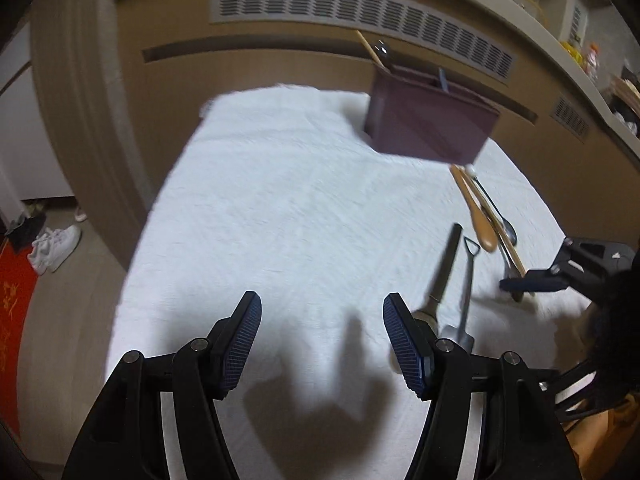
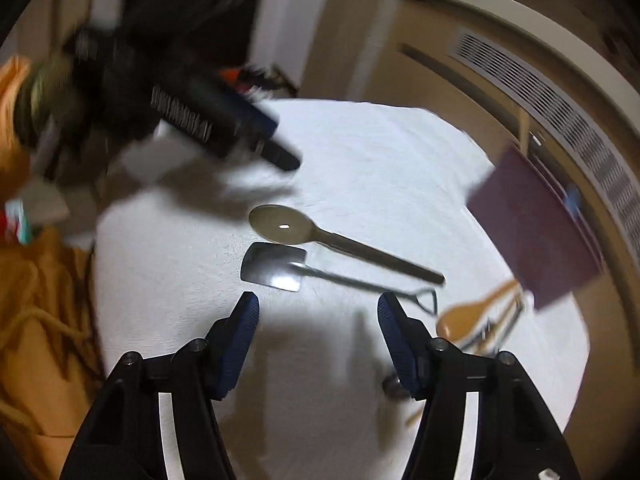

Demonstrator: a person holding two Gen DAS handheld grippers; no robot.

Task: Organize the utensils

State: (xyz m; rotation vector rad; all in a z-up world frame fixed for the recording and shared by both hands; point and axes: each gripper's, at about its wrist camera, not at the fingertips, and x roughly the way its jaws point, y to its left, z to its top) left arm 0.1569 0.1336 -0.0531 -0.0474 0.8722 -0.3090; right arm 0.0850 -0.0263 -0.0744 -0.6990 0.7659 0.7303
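Observation:
A maroon utensil holder stands at the far side of the white cloth, with a wooden stick, a dark spoon and a blue handle poking out of it. Loose utensils lie to the right: a wooden spoon, a metal spoon, a dark-handled spoon and a shovel-shaped spoon. My left gripper hovers open over bare cloth, left of them. My right gripper is open with nothing between its fingers, just short of the shovel-shaped spoon and the dark-handled spoon. The holder is at the right.
A brown panel with a long vent grille runs behind the cloth. White shoes and a red mat lie on the floor at the left. Orange fabric hangs off the near left edge in the right wrist view.

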